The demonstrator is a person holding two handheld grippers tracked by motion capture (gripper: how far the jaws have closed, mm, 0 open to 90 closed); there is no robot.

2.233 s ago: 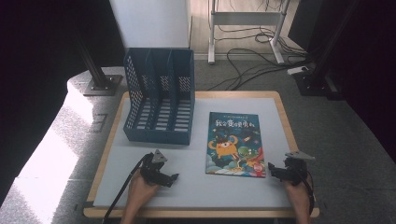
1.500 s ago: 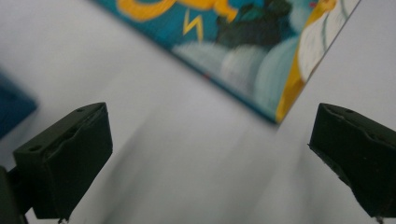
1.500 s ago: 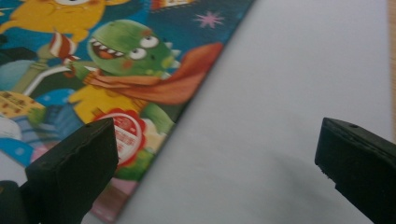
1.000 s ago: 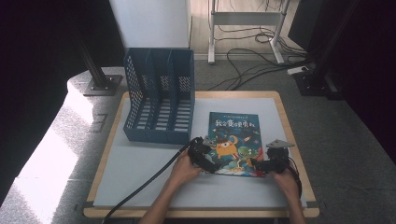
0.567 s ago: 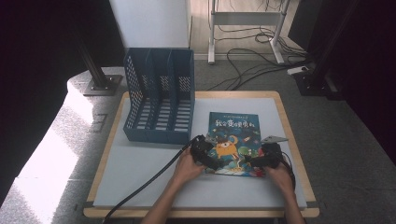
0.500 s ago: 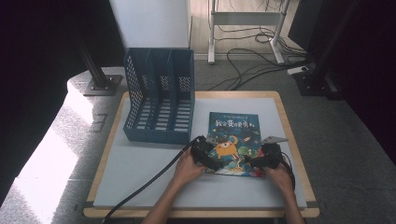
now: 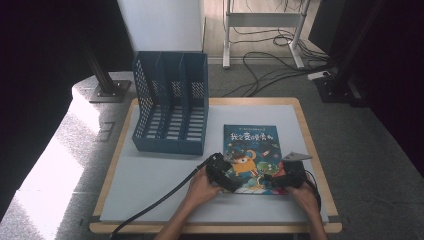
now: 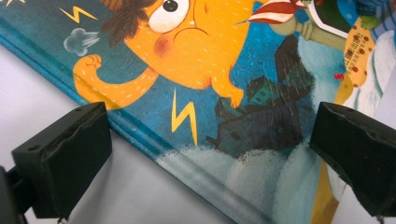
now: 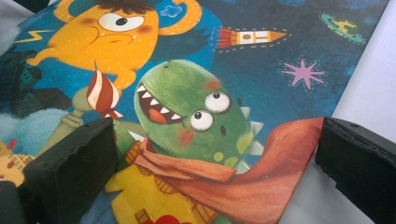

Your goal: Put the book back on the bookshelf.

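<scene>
Your left gripper [image 7: 222,172] sits at the picture book's [image 7: 251,156] near-left corner, jaws wide apart; your right gripper [image 7: 286,176] straddles its near-right corner, also spread — nothing gripped yet. The book lies flat, right of the blue file rack [image 7: 171,109] — lifting remains.

I count one picture book [image 7: 251,156], lying flat in the lower middle of the high view. One blue file rack [image 7: 171,111] stands in the upper left of the table, and it has three compartments. There is one table [image 7: 150,175] under it all. I hold two grippers, my left gripper [image 7: 223,172] and my right gripper [image 7: 280,178], each with two black jaws spread apart.
</scene>
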